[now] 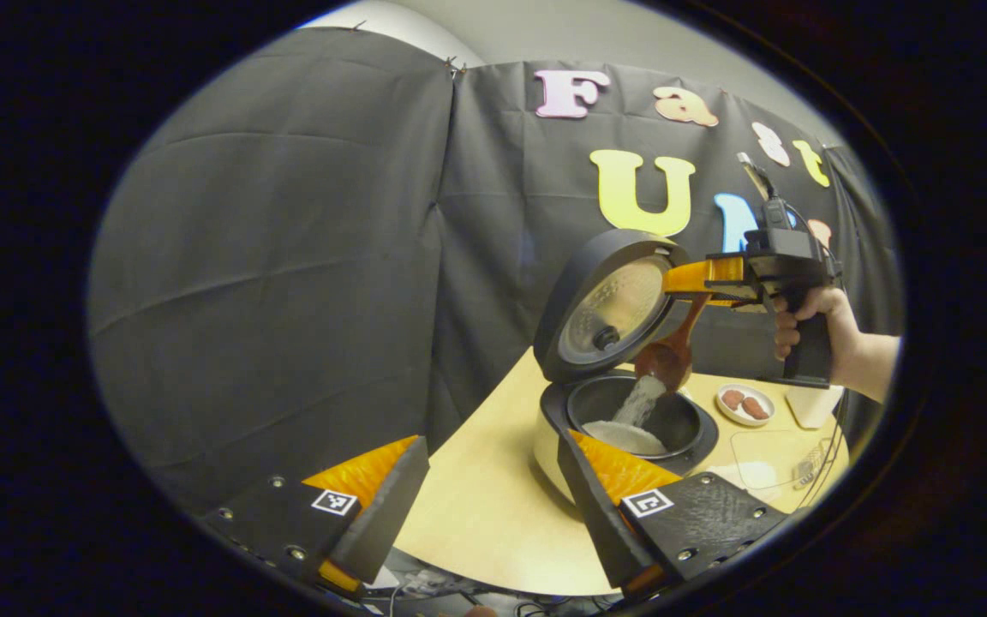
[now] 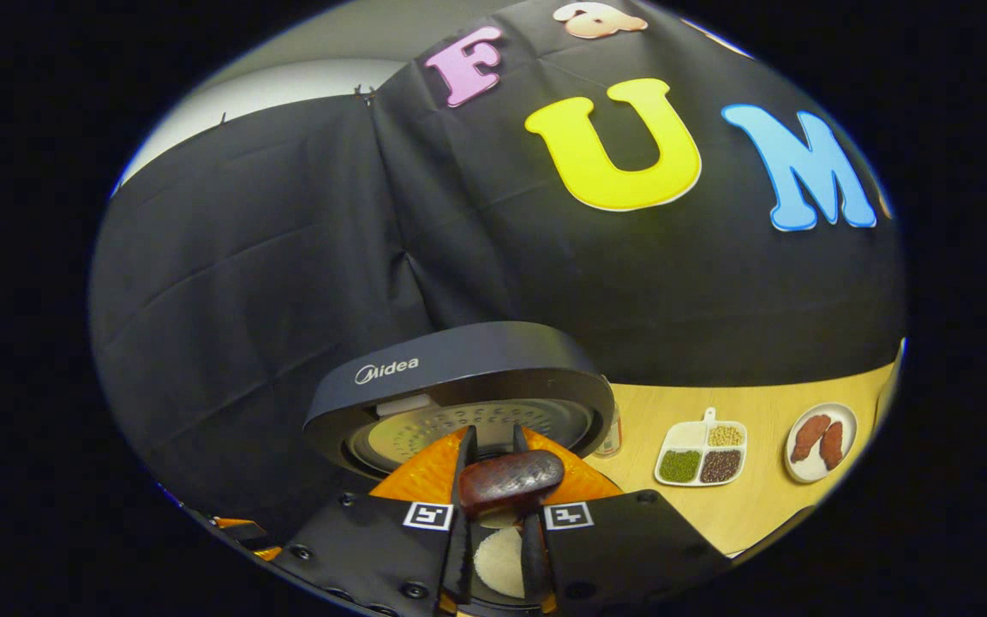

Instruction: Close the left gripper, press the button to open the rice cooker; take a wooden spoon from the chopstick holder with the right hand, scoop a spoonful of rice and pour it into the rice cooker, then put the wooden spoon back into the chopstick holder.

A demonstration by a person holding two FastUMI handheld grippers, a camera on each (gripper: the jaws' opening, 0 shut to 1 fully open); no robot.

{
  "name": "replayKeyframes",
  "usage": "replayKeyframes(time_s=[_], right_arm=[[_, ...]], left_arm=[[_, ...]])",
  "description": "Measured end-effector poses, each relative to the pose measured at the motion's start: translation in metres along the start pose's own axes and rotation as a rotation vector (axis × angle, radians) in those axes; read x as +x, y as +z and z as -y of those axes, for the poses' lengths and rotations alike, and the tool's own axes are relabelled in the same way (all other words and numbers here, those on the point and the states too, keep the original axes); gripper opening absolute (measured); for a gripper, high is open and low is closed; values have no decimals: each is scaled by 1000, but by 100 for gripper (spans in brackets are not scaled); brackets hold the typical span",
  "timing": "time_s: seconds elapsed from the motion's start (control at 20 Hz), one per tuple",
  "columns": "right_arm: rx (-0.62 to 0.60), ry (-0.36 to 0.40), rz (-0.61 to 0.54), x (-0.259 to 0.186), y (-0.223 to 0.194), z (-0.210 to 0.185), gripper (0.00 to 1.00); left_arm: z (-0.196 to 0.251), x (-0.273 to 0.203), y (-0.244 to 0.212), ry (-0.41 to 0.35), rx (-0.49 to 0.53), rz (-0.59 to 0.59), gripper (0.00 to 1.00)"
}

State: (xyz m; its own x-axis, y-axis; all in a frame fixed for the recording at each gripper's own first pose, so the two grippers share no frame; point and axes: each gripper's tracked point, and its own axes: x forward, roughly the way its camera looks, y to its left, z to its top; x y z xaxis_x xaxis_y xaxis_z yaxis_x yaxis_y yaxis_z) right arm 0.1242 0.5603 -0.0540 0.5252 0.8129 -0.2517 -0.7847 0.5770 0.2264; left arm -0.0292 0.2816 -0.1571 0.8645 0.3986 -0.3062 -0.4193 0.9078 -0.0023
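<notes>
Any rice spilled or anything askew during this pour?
Nothing stands out. Rice falls from the wooden spoon straight into the open rice cooker; the table near it shows no stray grains.

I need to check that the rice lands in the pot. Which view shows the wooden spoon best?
The left gripper view: the wooden spoon hangs tilted from the right claw over the open rice cooker, rice streaming from it. The right gripper view gives just the handle end between the claw's fingers.
</notes>
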Motion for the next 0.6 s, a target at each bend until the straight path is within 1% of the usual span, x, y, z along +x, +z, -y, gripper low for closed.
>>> replayKeyframes(time_s=[0.05, 0.1, 0.15, 0.3, 0.35, 0.4, 0.6], right_arm=[[-33, 5, 2, 0, -2, -3, 24], [-69, 8, 3, -1, -2, -4, 20], [-109, 10, 6, -1, -5, -6, 24], [-239, 29, 4, -2, -16, -10, 24], [-283, 32, -4, -3, -20, -14, 21], [-331, 38, -12, -4, -24, -15, 24], [-457, 65, -36, -4, -42, -22, 24]], left_arm=[[-1, 0, -2, -2, -5, -3, 96], [-1, -1, -5, -3, -8, -6, 96], [-1, 0, -7, -4, -10, -8, 96], [-3, 1, -6, -3, -12, -7, 96], [-4, 1, -6, -2, -12, -7, 96], [-5, 2, -7, -2, -12, -5, 96], [-2, 3, -8, -12, -27, 3, 96]])
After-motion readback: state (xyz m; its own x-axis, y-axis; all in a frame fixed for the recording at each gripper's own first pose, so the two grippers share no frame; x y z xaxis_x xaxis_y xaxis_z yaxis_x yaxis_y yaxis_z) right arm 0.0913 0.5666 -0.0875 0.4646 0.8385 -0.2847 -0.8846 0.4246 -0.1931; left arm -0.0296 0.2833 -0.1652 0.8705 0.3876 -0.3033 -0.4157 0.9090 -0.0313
